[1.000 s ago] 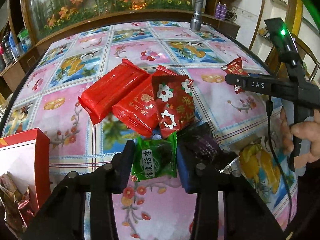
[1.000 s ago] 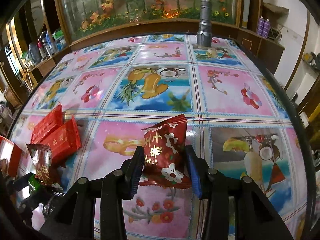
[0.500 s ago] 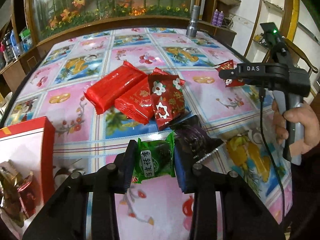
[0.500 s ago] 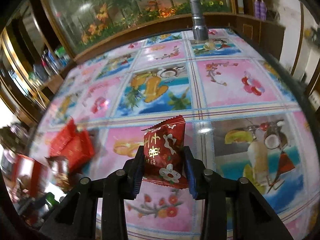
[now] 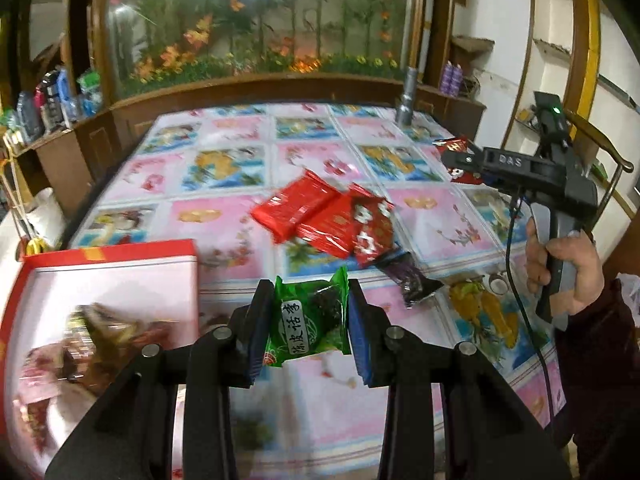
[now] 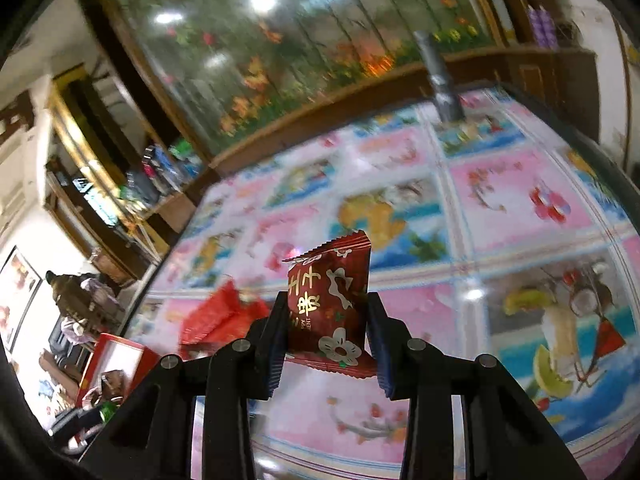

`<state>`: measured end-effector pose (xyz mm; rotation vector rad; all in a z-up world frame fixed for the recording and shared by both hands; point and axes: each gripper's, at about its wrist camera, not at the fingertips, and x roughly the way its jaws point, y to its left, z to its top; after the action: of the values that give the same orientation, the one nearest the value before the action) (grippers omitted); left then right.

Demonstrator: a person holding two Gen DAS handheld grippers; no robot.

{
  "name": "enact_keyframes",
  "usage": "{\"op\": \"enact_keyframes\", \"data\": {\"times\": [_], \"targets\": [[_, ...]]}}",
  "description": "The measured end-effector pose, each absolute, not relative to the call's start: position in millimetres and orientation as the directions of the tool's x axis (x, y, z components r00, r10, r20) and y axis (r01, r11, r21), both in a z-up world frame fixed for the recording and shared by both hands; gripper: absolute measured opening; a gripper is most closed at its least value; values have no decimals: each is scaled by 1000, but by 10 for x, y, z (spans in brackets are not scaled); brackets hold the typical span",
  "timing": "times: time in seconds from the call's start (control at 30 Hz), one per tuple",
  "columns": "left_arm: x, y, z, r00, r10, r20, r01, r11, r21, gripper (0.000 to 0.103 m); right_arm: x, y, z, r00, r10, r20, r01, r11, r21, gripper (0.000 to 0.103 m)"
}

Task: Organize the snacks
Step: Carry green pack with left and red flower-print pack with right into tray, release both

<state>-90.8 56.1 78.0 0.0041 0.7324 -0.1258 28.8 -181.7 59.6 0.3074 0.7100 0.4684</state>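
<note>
My left gripper [image 5: 310, 316] is shut on a green snack packet [image 5: 308, 320] and holds it above the table, just right of the open red box [image 5: 108, 276] that holds several wrapped snacks. My right gripper [image 6: 326, 324] is shut on a dark red snack packet with gold print [image 6: 330, 308], lifted above the table; it also shows in the left wrist view [image 5: 460, 160] at the right. Red packets [image 5: 320, 216] lie piled mid-table with a dark purple packet [image 5: 408, 276] beside them. The red box also shows in the right wrist view [image 6: 116, 364] at the lower left.
The table has a pink and blue patterned cloth [image 5: 224, 168]. A grey flashlight [image 5: 406, 100] stands at its far edge. A glass aquarium with a wooden frame [image 5: 256, 40] lies behind the table. Shelves with bottles [image 5: 52, 100] stand at the left.
Both grippers have risen with their packets. My left gripper has moved left toward the red box. My right gripper has lifted and tilted to the left.
</note>
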Motion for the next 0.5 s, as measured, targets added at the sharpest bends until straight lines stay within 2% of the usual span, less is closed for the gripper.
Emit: {"op": "enact_keyframes", "data": {"times": [0.2, 0.5], "targets": [[-1108, 938, 890, 774, -63, -630, 50, 998, -38, 33, 27, -1396, 732, 650, 599, -468, -417, 796, 438, 37], [-1313, 1596, 879, 794, 24, -607, -87, 994, -74, 33, -387, -420, 708, 521, 739, -428, -573, 674, 467, 37]]}}
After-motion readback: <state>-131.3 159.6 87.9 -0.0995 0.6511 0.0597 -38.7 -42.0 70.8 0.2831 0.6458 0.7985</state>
